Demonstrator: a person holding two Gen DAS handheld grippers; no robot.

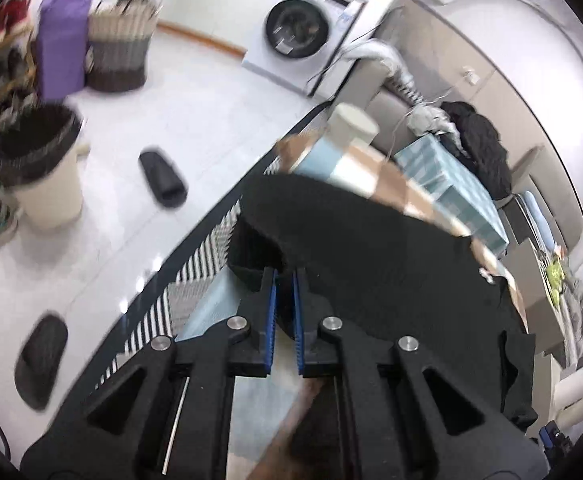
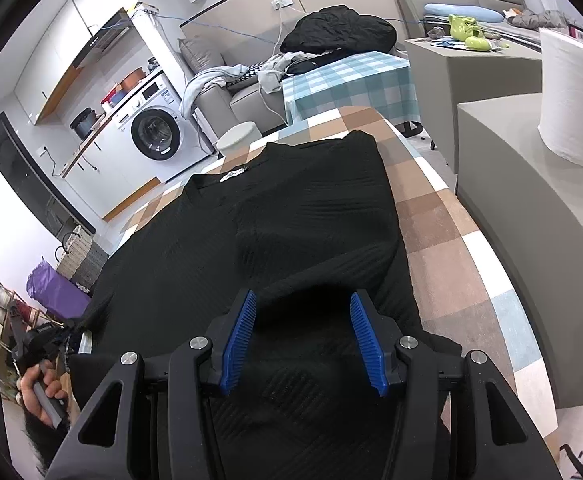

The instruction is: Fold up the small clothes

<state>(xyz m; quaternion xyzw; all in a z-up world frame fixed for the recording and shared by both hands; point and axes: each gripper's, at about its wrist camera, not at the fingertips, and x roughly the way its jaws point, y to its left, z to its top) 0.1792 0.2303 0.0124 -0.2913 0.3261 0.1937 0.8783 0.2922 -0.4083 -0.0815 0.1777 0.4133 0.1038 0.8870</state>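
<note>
- A cream round bin (image 1: 45, 184) with a black liner stands on the white floor; I cannot tell what is in it. A grey-and-white woven basket (image 1: 119, 46) sits beside a purple bag (image 1: 61, 42), contents hidden.
- The black ribbed knit sweater (image 2: 275, 216) lies spread on the brown, white and blue checked tablecloth (image 2: 447, 248), neck label away from me.
- My left gripper (image 1: 286, 276) pinches a raised fold of the sweater's edge, its 2 blue pads nearly together.
- My right gripper (image 2: 302, 302) stands half-wide over the sweater, cloth between the pads; whether they press it I cannot tell.
- Only the right view shows the white paper roll (image 2: 571, 96) and my left hand (image 2: 41, 390).
</note>
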